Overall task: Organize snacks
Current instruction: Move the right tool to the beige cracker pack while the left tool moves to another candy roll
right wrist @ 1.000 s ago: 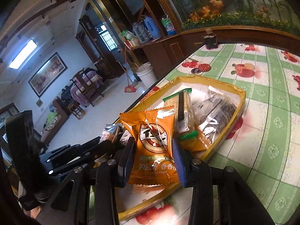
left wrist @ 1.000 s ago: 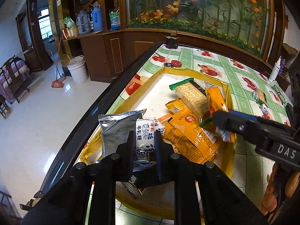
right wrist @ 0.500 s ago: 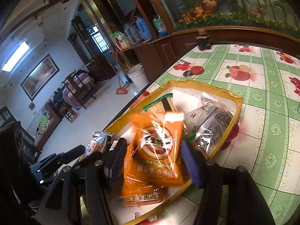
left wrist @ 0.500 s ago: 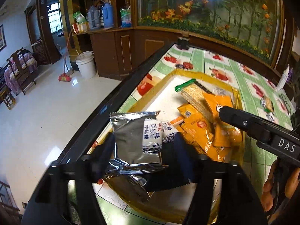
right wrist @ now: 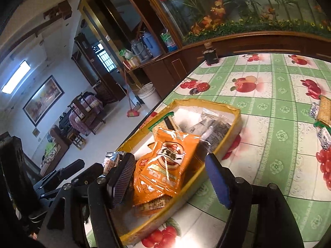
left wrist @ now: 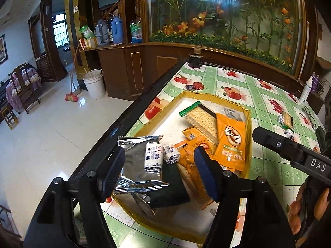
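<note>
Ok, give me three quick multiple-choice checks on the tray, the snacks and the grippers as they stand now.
1. Where does the big orange packet lie?
A. in the yellow tray
B. on the floor
C. on the cabinet shelf

2. What colour is the wrapper of the two small candies on the silver packet?
A. red
B. white and blue
C. green

3. How do the left gripper and right gripper stand?
A. both shut on packets
B. both open, holding nothing
C. one open, one shut

Answers: 1 A, it rests on the other snacks inside the rim. 2 B, white wrappers with blue print. 3 B, both have just been opening, and the pads stand clear of the packets below.
</note>
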